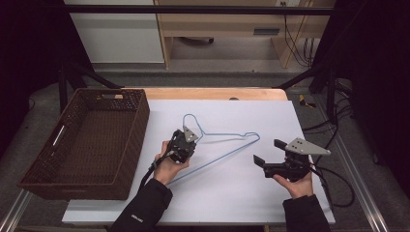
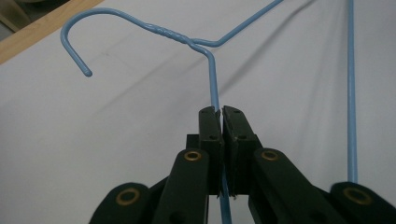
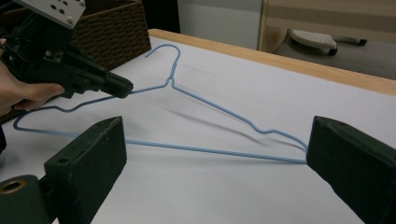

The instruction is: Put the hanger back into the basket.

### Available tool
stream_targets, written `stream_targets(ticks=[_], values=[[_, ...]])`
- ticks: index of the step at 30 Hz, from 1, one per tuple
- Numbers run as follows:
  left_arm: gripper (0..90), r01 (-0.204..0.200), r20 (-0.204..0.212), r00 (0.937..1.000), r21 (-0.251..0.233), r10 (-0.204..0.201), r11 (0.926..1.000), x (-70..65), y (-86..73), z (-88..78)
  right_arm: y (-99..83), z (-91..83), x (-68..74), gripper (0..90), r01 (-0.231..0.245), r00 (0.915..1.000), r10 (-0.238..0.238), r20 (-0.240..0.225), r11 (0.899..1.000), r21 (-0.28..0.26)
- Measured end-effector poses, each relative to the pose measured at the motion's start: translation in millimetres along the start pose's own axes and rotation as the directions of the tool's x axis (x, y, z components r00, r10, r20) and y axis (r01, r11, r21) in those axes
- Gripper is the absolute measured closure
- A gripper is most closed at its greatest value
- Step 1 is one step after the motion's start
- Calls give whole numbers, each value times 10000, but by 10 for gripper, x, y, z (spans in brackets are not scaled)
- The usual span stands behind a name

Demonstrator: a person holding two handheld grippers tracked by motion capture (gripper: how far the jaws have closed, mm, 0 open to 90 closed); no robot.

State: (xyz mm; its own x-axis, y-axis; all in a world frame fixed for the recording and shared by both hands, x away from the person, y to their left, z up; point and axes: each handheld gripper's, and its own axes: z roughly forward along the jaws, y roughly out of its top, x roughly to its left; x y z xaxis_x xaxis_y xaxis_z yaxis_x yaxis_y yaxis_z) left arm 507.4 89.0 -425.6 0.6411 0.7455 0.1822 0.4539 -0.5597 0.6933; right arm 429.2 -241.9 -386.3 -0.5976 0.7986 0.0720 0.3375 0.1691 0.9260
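The hanger (image 2: 213, 79) is thin wire with a smooth, glossy blue coat, twisted at the neck; the left gripper (image 2: 222, 112) has matt black plastic-looking jaws with brass-coloured rivets. The basket (image 1: 87, 140) is rough brown wicker; the table sheet (image 1: 232, 193) is matt white over a pale wooden edge (image 1: 212, 93).

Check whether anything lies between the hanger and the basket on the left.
Nothing visible does. The left gripper is shut on the blue hanger, and only bare white table cover lies between it and the empty brown basket. The right gripper waits open.
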Motion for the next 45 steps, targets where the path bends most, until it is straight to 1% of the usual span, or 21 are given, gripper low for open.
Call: stream_targets(ticks=[5,8,10,14,18,23,24,29,31,32,35,37,38,39,40,43,45], values=[[870,-124,-125,9998,-132,122,9998,-23,7,-60,23,75,27,62,-26,10000,26,-73,10000,75],[870,-207,-190,9996,-162,204,9997,-35,5,-78,53,156,48,69,42,9999,-41,-101,9999,141],[870,-227,-217,9995,-176,223,9996,-40,3,-83,84,222,68,73,-17,9999,19,-147,9998,186],[870,-209,-203,9996,-213,204,9996,-45,-3,-106,171,361,111,82,80,9997,-77,-243,9998,159],[870,-178,-186,9997,-265,173,9995,-56,-11,-124,259,531,148,94,-27,9994,30,-337,10000,75],[870,-232,-199,9995,-293,226,9993,-63,-28,-139,334,760,189,98,-123,9991,131,-396,9997,227],[870,-218,-194,9996,-294,212,9993,-65,-32,-139,348,796,192,99,-68,9991,81,-423,9995,300],[870,-210,-240,9995,-334,202,9992,-73,-36,-146,446,969,199,110,-163,9993,175,-341,9992,365],[871,-186,-221,9996,-356,179,9992,-78,-39,-150,482,1036,194,118,-98,9996,109,-254,9990,431],[870,-183,-228,9996,-362,174,9992,-81,-40,-153,496,1075,195,124,-157,9996,168,-247,9990,421],[870,-169,-194,9997,-352,162,9992,-81,-48,-156,511,1192,190,134,-173,9998,178,-81,9979,617],[870,-87,-136,9999,-365,82,9993,-81,-53,-150,507,1279,189,138,-136,9999,141,-65,9972,729],[870,-112,-142,9998,-358,107,9993,-79,-53,-151,505,1304,191,139,-121,9999,125,-48,9969,777],[870,-109,-130,9999,-357,104,9993,-79,-55,-152,501,1335,198,140,-172,9998,178,-59,9961,868],[870,-113,-141,9998,-369,108,9993,-80,-57,-153,496,1367,198,141,-94,9999,101,-68,9959,897],[870,-117,-124,9999,-352,113,9993,-83,-60,-155,486,1455,200,160,-154,9997,169,-160,9957,908],[870,-128,-141,9998,-354,123,9993,-85,-62,-155,482,1505,201,173,-153,9998,168,-147,9948,1010]])
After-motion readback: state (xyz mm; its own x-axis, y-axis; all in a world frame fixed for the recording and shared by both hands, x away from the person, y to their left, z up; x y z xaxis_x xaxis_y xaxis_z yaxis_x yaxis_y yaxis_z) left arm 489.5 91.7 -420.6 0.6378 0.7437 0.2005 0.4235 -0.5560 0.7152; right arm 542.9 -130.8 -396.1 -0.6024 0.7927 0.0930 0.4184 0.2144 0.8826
